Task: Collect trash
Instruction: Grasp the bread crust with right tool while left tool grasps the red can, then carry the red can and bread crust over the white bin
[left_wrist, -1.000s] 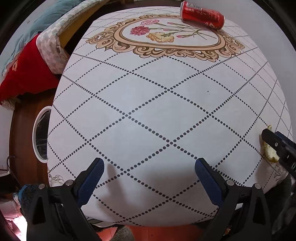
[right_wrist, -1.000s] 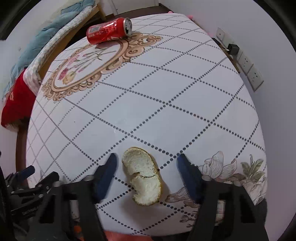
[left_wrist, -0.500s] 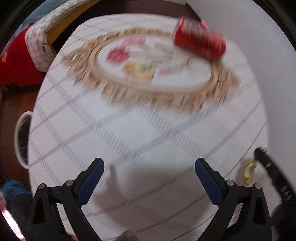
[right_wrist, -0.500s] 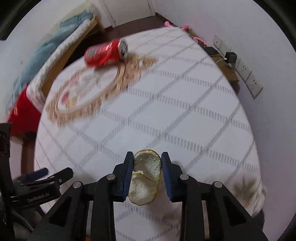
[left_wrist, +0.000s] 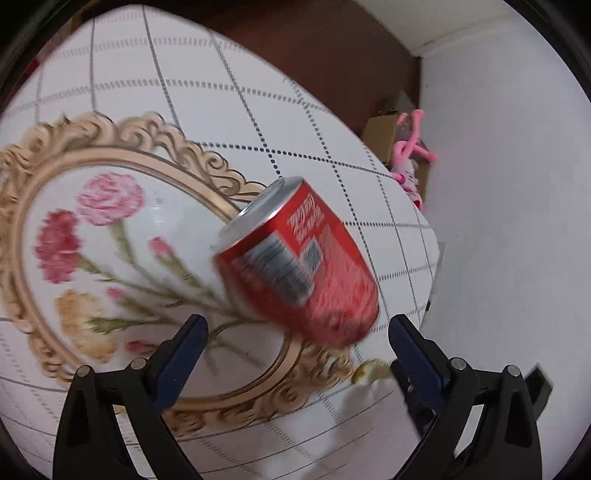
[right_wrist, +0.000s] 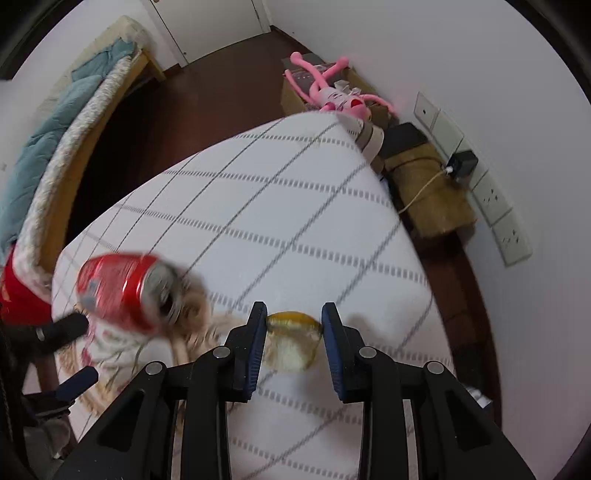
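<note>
Peel (right_wrist: 291, 343), yellow-rimmed, sits clamped between the right tongs (right_wrist: 293, 321), held above the desk (right_wrist: 295, 206). Left tongs (left_wrist: 295, 332) stand wide apart just short of the red can (left_wrist: 295, 266), which lies on its side on the desk's gold floral frame (left_wrist: 122, 147).

Both views are evenly and brightly lit, with no harsh glare. Motion blur smears the red can (left_wrist: 299, 266) and the printed cloth on the bench (left_wrist: 221, 92), while each hand-held gripper stays sharp. Soft shadows fall on the cloth toward six o'clock. Fisheye distortion bows the grid lines, and black vignetting rings the corners.
</note>
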